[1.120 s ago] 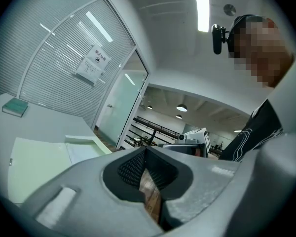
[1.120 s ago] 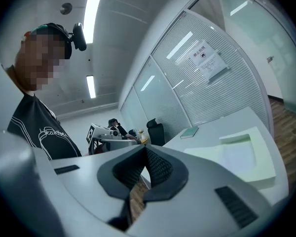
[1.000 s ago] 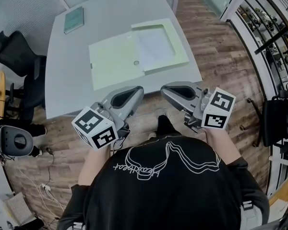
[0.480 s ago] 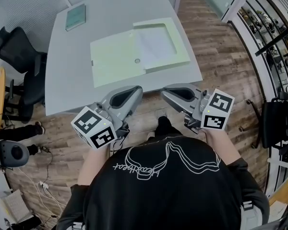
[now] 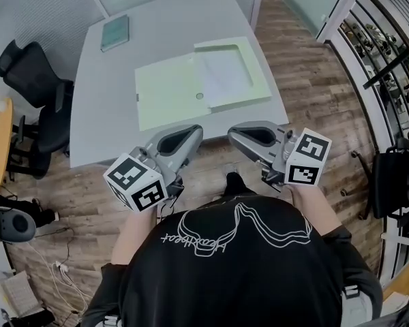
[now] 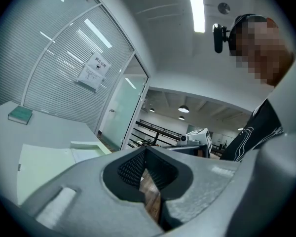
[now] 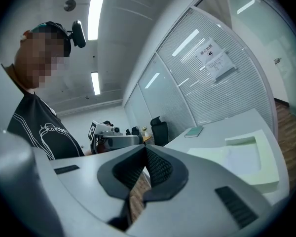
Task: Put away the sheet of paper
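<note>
A white sheet of paper [image 5: 221, 71] lies in the right half of an open pale green folder [image 5: 169, 90] on the grey table [image 5: 109, 107]. Both grippers hang in front of the table's near edge, close to my body, with their tips turned toward each other. My left gripper [image 5: 196, 129] is shut with nothing between its pads. My right gripper [image 5: 232, 131] is shut and empty too. In the left gripper view the closed jaws [image 6: 145, 151] frame the folder [image 6: 42, 162] at the left. In the right gripper view the paper [image 7: 241, 159] shows to the right of the closed tips [image 7: 145, 149].
A green book [image 5: 115, 33] lies at the table's far left corner. A black office chair [image 5: 34, 80] stands left of the table. Shelving [image 5: 388, 67] lines the right side. Wood floor lies below the grippers.
The head view has drifted, so the table and folder sit slightly further right and lower in the picture. Both grippers stay where they were, shut.
</note>
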